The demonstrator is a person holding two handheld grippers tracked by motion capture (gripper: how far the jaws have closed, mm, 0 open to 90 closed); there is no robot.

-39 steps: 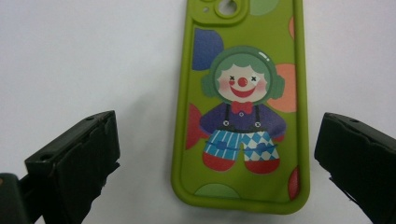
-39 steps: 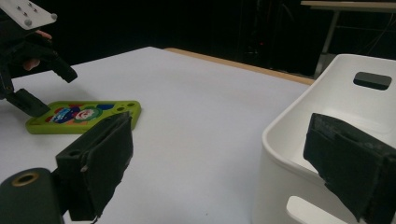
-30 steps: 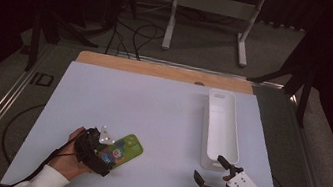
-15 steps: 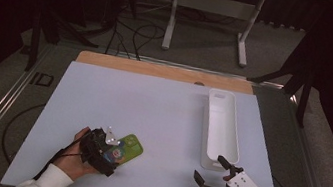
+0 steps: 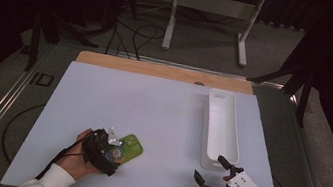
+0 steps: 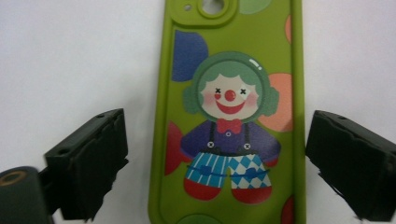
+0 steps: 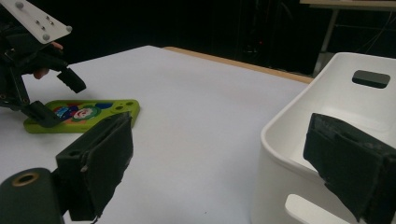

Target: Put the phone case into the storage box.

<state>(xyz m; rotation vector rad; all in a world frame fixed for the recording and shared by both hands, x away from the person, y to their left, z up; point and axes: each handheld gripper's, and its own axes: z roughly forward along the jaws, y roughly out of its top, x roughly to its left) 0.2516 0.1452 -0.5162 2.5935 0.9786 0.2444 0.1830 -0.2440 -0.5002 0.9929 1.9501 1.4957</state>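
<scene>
The green phone case lies flat on the white tabletop, near its front edge on the left side; its printed face is up, showing a clown with green hair, a red nose and a red bow tie, with a camera cut-out at the far end of the case.

The left gripper hangs directly over the near end of the case, held in the person's left hand; its fingers stand apart on either side of the case, one to each long edge, and they have just been closing in slightly; a strip of bare tabletop shows between each finger and the case, so they are not pressing on it.

The right gripper sits low at the front right of the tabletop, well apart from the case; its fingers are spread wide with nothing between them; a grey three-cornered plate rides on top of it.

A long white bin stands on the right part of the tabletop, running front to back, with a handle slot in its far end wall; its near end is just beyond the right gripper; a wooden strip borders the tabletop at the back.
</scene>
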